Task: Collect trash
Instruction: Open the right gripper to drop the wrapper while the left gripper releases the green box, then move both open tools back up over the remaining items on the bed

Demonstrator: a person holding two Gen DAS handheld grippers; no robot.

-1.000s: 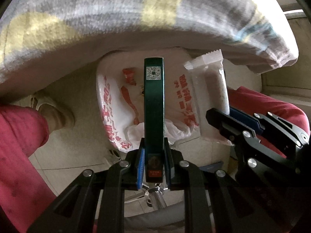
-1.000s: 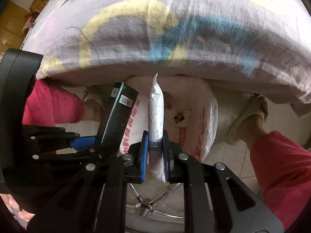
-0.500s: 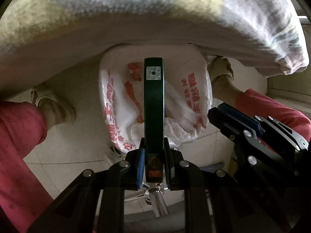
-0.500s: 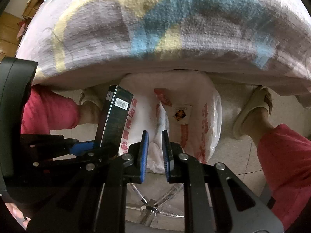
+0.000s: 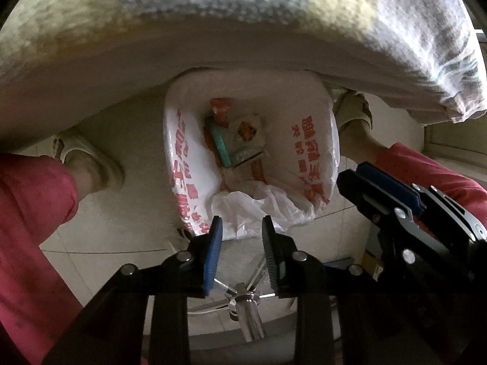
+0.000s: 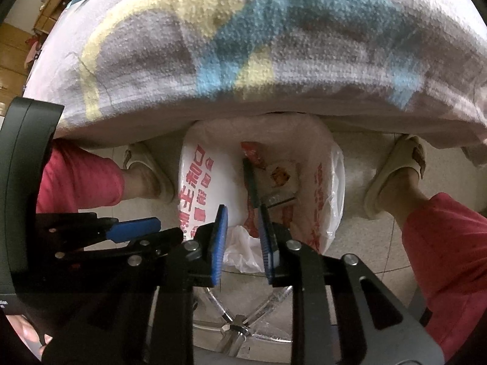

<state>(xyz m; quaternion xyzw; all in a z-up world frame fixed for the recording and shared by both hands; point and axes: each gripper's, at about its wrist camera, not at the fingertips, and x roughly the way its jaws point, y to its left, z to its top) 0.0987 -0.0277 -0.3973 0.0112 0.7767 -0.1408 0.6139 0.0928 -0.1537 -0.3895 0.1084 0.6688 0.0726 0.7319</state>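
Observation:
A bin lined with a white plastic bag [image 5: 304,140] printed in red stands on the floor below both grippers, also seen as the bag [image 6: 201,188] in the right wrist view. Inside lie a dark green box [image 5: 219,143], a white wrapper [image 5: 248,133] and a red wrapper [image 5: 220,108]; the box [image 6: 250,182] shows edge-on in the right wrist view. My left gripper [image 5: 242,228] hangs above the bin, jaws opening, nothing between them. My right gripper [image 6: 242,222] also hangs over it, jaws opening and empty. Each gripper appears at the side of the other's view.
A patterned cloth [image 6: 274,45] covers a table edge overhanging the far side of the bin. A person's legs in red trousers [image 6: 450,249] and beige slippers [image 6: 392,179] flank the bin. A chrome chair base [image 5: 243,301] lies below the grippers.
The left gripper let go of the dark green box and the right let go of the white wrapper; both now lie in the bin. Both sets of jaws have widened.

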